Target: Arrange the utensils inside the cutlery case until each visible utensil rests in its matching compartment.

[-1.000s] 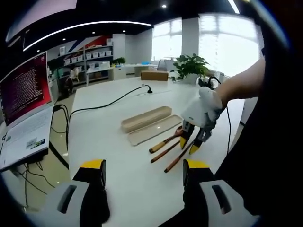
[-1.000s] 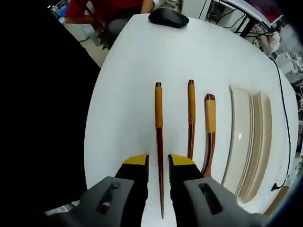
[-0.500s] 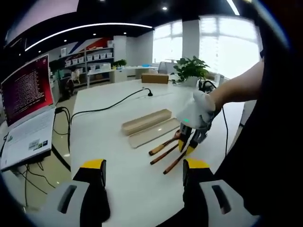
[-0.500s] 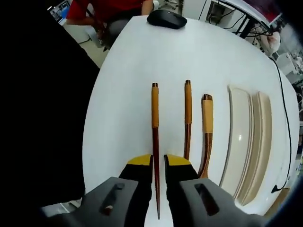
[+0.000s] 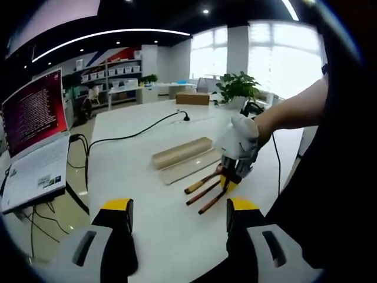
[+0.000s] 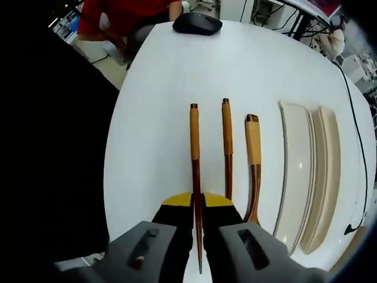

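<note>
Three wooden utensils with orange-wrapped handles lie side by side on the white table (image 6: 165, 76): a left chopstick (image 6: 194, 138), a second chopstick (image 6: 226, 138) and a spoon (image 6: 253, 156). To their right lie the two beige halves of the cutlery case, the nearer half (image 6: 294, 171) and the outer half (image 6: 325, 165), both holding nothing. My right gripper (image 6: 197, 201) is shut on the left chopstick near its thin end. In the left gripper view, that right gripper (image 5: 228, 184), held by a gloved hand (image 5: 237, 140), sits over the utensils (image 5: 203, 191), beside the case (image 5: 181, 152). My left gripper (image 5: 179, 206) hangs open over the table.
A black mouse (image 6: 197, 23) lies at the table's far end, with a person in red (image 6: 126, 12) behind it. A laptop (image 5: 32, 147) stands to the left, a black cable (image 5: 135, 130) crosses the table, and a potted plant (image 5: 235, 85) stands at the back.
My right gripper's jaws have closed from a narrow gap onto the left chopstick. The left gripper has stayed open and nearly still.
</note>
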{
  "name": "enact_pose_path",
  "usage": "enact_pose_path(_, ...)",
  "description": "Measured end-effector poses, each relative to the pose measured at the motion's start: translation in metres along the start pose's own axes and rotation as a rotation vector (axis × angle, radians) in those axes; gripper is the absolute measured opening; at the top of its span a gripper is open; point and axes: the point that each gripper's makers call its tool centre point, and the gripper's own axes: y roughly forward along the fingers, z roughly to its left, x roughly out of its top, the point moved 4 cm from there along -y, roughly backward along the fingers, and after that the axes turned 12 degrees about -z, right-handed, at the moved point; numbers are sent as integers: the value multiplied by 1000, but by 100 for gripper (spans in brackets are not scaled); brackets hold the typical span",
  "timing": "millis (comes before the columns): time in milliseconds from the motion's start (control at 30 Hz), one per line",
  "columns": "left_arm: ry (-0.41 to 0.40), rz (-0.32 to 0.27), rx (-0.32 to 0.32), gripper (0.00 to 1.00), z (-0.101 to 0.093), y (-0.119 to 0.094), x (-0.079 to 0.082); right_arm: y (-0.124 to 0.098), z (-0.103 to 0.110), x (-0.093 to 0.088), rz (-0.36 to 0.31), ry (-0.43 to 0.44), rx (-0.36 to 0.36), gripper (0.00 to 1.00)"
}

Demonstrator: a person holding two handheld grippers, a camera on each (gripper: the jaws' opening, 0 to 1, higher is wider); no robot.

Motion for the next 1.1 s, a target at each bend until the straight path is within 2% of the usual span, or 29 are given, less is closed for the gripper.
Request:
enact_pose_path(300,14,16,7,65,-13,0,7,-1,-1,-2,-23,43,4,0)
enact_pose_path(533,10,14,-6,66,-24,1,11,0,0,-2,-25,31,-10,0)
enact_pose_path(667,7,28,-8,66,-23,2,11,0,-2,-2,-37,50,-8,0)
enact_pose_path(900,33,6,-3,65,-18,3,27,0,-2,-2,-33,64,5,0)
enact_pose_path(1100,41,21,1,65,-17,0,25,0,-2,-1,-26,68,11,0)
